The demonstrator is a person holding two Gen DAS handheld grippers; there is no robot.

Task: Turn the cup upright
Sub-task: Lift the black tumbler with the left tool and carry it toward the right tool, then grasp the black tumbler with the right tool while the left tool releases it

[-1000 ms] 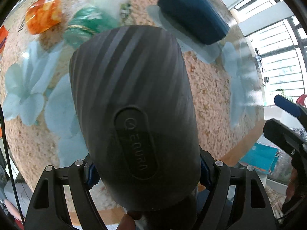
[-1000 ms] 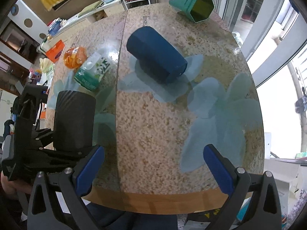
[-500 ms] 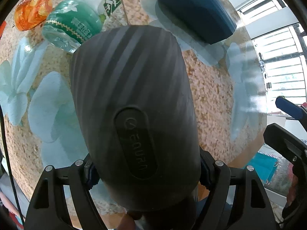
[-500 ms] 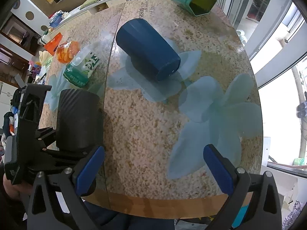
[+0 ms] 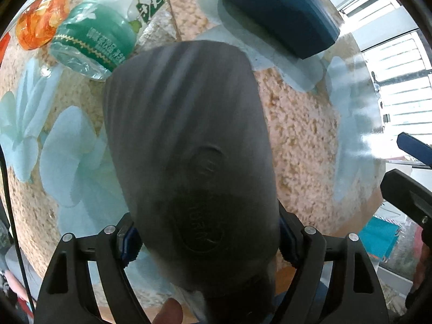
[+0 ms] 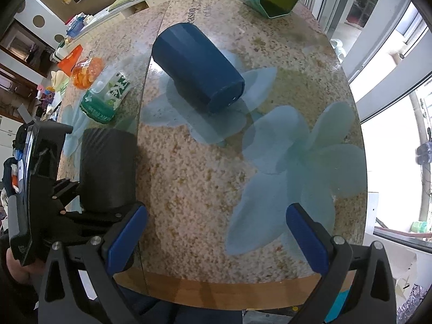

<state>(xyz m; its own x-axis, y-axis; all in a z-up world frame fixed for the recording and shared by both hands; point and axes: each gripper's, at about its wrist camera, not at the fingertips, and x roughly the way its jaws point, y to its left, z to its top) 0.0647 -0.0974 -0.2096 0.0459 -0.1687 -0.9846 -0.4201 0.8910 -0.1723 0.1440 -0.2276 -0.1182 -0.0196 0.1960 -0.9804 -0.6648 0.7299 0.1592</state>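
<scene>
The left gripper (image 5: pixel 205 240) squeezes the dark cup (image 5: pixel 189 145) at the table's (image 6: pixel 202 189) near left, probably to turn it; the right gripper (image 6: pixel 216 232) waits wide open, holding nothing.

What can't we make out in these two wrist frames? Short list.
- Black cup, left wrist view: blurred and filling the frame; its logo is unreadable and its mouth is out of sight.
- Left gripper pads: hidden behind the black cup.
- Blue cup, right wrist view: lies on its side showing its closed base; its opening faces away.
- Green bottle: label print too small to read.
- Right gripper: open, empty.
</scene>
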